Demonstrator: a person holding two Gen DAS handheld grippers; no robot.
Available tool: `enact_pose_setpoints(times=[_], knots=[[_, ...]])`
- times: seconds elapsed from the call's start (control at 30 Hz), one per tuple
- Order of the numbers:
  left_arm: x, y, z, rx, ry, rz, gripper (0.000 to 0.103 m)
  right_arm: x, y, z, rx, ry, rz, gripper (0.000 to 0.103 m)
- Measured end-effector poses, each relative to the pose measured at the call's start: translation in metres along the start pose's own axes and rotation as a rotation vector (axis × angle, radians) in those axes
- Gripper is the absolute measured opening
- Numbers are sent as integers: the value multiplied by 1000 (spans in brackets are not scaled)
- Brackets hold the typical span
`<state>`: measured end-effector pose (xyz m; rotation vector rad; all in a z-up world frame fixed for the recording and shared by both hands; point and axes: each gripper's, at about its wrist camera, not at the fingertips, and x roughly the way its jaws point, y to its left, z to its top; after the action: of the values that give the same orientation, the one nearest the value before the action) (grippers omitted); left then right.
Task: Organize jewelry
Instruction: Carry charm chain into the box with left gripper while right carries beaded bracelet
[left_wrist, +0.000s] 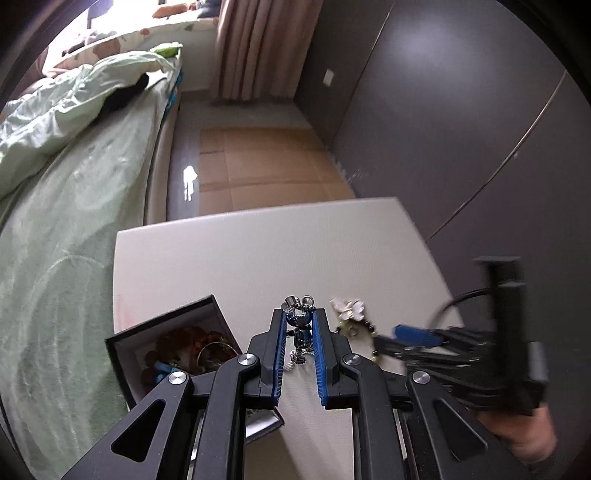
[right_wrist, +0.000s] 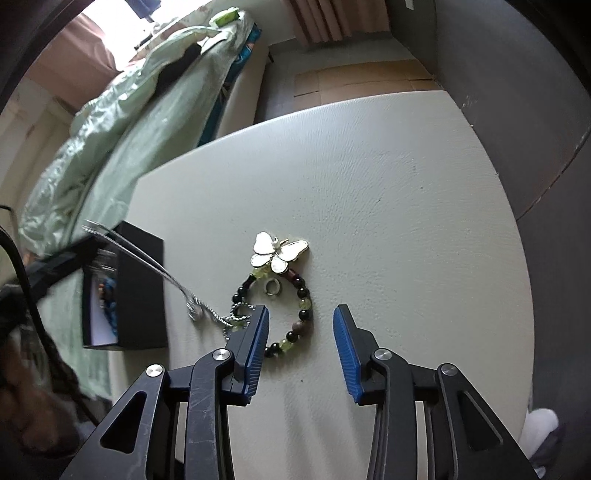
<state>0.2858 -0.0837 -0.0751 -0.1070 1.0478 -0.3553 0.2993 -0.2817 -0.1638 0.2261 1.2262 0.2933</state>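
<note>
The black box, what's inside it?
The black box holds reddish-brown beads, a gold bangle and something blue. The left hand-held gripper hides the rest.

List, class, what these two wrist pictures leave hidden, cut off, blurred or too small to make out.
- Black box, left wrist view: the gripper's own fingers cover its near half, and its contents are a tangle.
- Right gripper, left wrist view: motion blur hides how its jaws stand.
- Silver chain, right wrist view: blurred streak, upper end lost.
- Small ring inside the bead bracelet: too small for detail.

Table (right_wrist: 369, 184): butterfly brooch (right_wrist: 279, 251) touching beaded bracelet (right_wrist: 291, 314), ring (right_wrist: 272, 287) inside bracelet loop, open box (right_wrist: 140, 288) left, bed (right_wrist: 147, 110) beyond.
</note>
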Motion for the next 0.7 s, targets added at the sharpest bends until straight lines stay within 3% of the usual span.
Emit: enact_pose_setpoints(times=[0.27,0.33,0.37,0.7], knots=[[-56,-2,1,-19,-130,-66,15,17,26,-1,-114,8,-179,35],[-68,1,5,-27,-161,-73,15,19,33,-3,-161,2,-225,11],[-74,1,6,-30,-175,-76,15,19,36,-4,-177,2,-239,10],[-130,-2,21,-22,-275,-69,15,-17,50,-5,-205,-67,-95,9]])
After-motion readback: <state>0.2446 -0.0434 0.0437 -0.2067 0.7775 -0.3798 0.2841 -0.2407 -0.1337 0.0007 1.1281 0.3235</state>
